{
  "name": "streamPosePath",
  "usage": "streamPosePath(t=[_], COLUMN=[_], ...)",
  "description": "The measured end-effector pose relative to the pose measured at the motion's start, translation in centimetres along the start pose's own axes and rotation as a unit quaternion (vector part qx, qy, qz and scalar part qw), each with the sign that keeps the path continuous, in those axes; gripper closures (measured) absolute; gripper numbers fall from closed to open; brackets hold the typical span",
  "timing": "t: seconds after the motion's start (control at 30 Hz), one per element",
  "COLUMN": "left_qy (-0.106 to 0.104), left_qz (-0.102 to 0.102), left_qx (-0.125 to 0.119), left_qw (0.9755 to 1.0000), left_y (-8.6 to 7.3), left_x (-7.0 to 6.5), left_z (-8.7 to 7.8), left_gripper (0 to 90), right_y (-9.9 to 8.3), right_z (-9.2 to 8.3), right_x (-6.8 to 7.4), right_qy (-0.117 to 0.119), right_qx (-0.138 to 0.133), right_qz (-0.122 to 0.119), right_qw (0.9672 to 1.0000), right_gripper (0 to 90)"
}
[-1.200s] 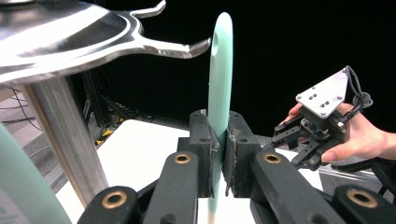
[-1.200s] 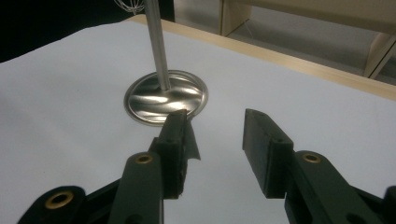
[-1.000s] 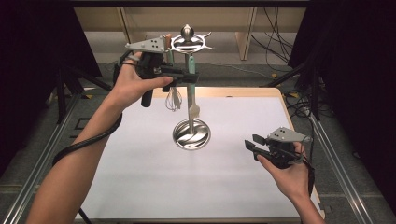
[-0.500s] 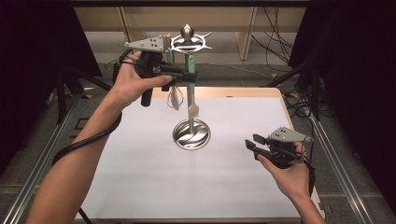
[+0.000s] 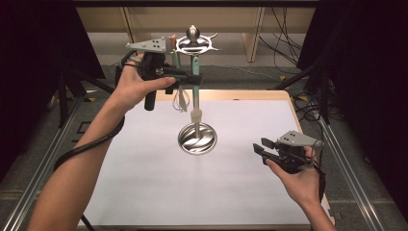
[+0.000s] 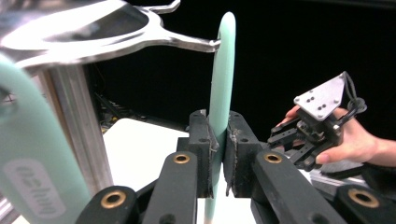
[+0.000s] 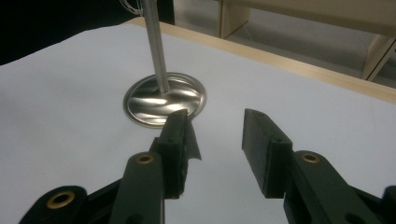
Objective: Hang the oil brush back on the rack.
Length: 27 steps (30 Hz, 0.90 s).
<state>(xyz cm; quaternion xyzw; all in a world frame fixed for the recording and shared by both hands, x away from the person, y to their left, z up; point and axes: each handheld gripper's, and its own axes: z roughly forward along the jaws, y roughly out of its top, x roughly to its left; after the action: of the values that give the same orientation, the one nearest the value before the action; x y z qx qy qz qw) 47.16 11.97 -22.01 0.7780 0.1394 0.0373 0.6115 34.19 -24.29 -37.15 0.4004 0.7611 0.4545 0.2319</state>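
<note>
A metal utensil stand (image 5: 197,138) with a round base, a thin pole and a hooked top ring (image 5: 195,42) stands mid-table. A mint-green-handled utensil (image 5: 195,65) hangs from one hook. My left gripper (image 5: 195,77) is shut on that handle; in the left gripper view the pads (image 6: 205,140) press the mint handle (image 6: 222,70) from both sides, just under the hook ring (image 6: 116,32). My right gripper (image 5: 260,149) rests low at the right of the table, open and empty. In its own view the right gripper (image 7: 215,126) points toward the stand's base (image 7: 163,100) and pole (image 7: 154,42).
A wire whisk (image 5: 181,98) and a brown-handled utensil (image 5: 173,45) hang from the same ring. A second mint handle (image 6: 32,154) hangs close on the left in the left gripper view. White sheet (image 5: 144,183) covers the table; wooden edge (image 5: 250,95) at the back.
</note>
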Motion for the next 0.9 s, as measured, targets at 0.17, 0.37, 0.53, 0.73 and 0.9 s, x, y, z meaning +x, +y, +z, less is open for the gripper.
streamPosePath(t=[0.17, 0.37, 0.53, 0.73, 0.9], left_qy=[0.002, 0.011, 0.025, 0.057, 0.088], left_qz=[-0.018, -0.048, -0.052, -0.04, -0.027], left_qx=[-0.013, -0.036, -0.048, -0.052, -0.052], left_qw=[0.9998, 0.9982, 0.9972, 0.9962, 0.9944], left_y=[-0.3, -1.0, -1.3, -1.5, -1.8], left_x=[0.3, 0.7, 0.7, 0.0, -0.5], left_z=[-0.4, -0.5, -0.2, -0.2, -0.4], left_gripper=[81.2, 81.0, 79.9, 78.7, 74.8], right_y=[-0.2, -0.1, -0.3, -0.2, -0.4], right_z=[0.2, 0.0, 0.3, -0.1, 0.1], right_x=[0.4, 0.5, 0.3, -0.2, -0.7], right_qy=[0.0, 0.003, -0.005, -0.005, -0.008], right_qx=[-0.007, 0.01, -0.011, -0.003, -0.009], right_qz=[0.02, 0.019, 0.012, 0.004, 0.015], right_qw=[0.9998, 0.9998, 0.9999, 1.0, 0.9998], right_gripper=[61.7, 61.7, 61.7, 61.7, 61.6])
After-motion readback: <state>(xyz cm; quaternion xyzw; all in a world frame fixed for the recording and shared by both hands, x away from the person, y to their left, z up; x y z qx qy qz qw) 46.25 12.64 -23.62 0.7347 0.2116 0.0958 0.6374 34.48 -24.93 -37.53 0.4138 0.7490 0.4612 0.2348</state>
